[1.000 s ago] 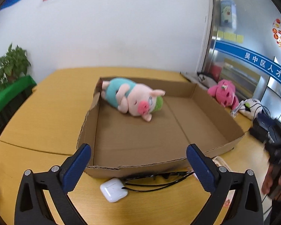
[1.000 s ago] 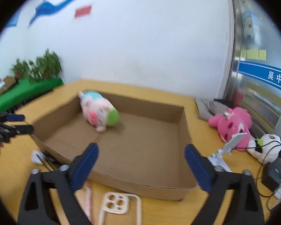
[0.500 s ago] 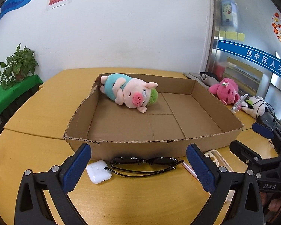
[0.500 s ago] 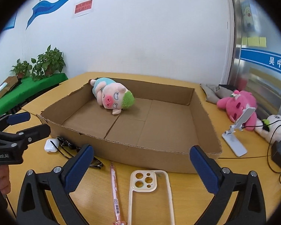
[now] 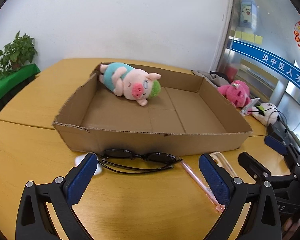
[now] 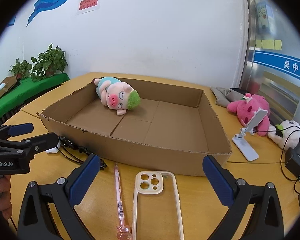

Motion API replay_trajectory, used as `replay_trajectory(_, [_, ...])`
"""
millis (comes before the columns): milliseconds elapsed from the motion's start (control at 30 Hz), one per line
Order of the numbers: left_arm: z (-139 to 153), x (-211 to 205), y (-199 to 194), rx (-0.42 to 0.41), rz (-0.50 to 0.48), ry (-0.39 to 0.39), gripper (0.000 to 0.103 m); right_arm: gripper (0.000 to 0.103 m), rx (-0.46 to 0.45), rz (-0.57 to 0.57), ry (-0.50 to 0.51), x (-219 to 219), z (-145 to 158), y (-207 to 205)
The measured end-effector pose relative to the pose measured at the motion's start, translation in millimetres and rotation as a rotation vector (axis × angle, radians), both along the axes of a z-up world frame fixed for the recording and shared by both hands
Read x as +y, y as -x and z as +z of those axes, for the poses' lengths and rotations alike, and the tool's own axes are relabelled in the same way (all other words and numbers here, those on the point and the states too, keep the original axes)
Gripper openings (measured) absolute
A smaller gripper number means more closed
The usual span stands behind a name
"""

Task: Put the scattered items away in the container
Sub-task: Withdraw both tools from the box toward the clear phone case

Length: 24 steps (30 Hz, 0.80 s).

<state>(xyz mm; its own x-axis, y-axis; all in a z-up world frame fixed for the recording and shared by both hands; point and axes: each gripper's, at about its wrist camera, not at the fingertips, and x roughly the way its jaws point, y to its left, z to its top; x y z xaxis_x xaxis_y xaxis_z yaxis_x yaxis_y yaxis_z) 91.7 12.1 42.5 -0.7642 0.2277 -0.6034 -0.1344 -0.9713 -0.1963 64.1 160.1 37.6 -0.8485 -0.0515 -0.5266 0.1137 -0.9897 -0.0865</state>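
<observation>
A shallow cardboard box (image 5: pixel 170 143) (image 6: pixel 170 156) sits on the yellow table with a pig plush (image 5: pixel 130 84) (image 6: pixel 116 98) lying in its far left corner. In front of the box lie black sunglasses (image 5: pixel 138 157) (image 6: pixel 78 150), a white earbud case (image 5: pixel 79 160) (image 6: pixel 52 150), a pink pen (image 5: pixel 200 182) (image 6: pixel 119 196) and a clear phone case (image 6: pixel 156 200) (image 5: pixel 222 160). My left gripper (image 5: pixel 148 178) is open and empty, just short of the sunglasses. My right gripper (image 6: pixel 150 180) is open and empty above the phone case and pen.
A pink plush (image 6: pixel 250 108) (image 5: pixel 236 93), a white plush (image 6: pixel 288 134), a white phone stand (image 6: pixel 248 138), grey cloth (image 6: pixel 224 96) and black cables with a charger (image 6: pixel 296 160) lie right of the box. Potted plants (image 6: pixel 48 62) stand on a green table at the left.
Both grippers have drawn back and lower toward the table's near edge, so the items in front of the box come into full view. Both stay open and empty.
</observation>
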Motion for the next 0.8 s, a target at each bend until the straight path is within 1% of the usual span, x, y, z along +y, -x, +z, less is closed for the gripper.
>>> replay_trajectory(200, [-8,20,2,-0.06,-0.06,-0.005,0.103,0.102,-0.051,-0.039,0.067,30,-10,-3])
replay_trajectory(233, [-10,25,1,-0.071,-0.071,-0.003,0.103,0.102,-0.072,-0.036,0.084,36,-14,-3])
replay_trajectory(333, [-16,39,0,-0.099,-0.113,-0.001,0.102,0.102,-0.172,0.025,0.144,52,-30,1])
replay_trajectory(467, [-22,56,0,-0.121,-0.161,-0.005,0.102,0.102,-0.218,-0.013,0.071,54,-47,-6])
replay_trajectory(500, [-23,59,1,-0.128,-0.17,-0.01,0.102,0.102,-0.236,-0.012,0.066,55,-50,-7])
replay_trajectory(700, [-30,73,6,-0.169,-0.195,-0.022,0.102,0.102,-0.369,0.022,0.103,61,-76,-8])
replay_trajectory(800, [-33,74,5,-0.175,-0.19,-0.015,0.102,0.102,-0.415,0.051,0.106,56,-85,-6])
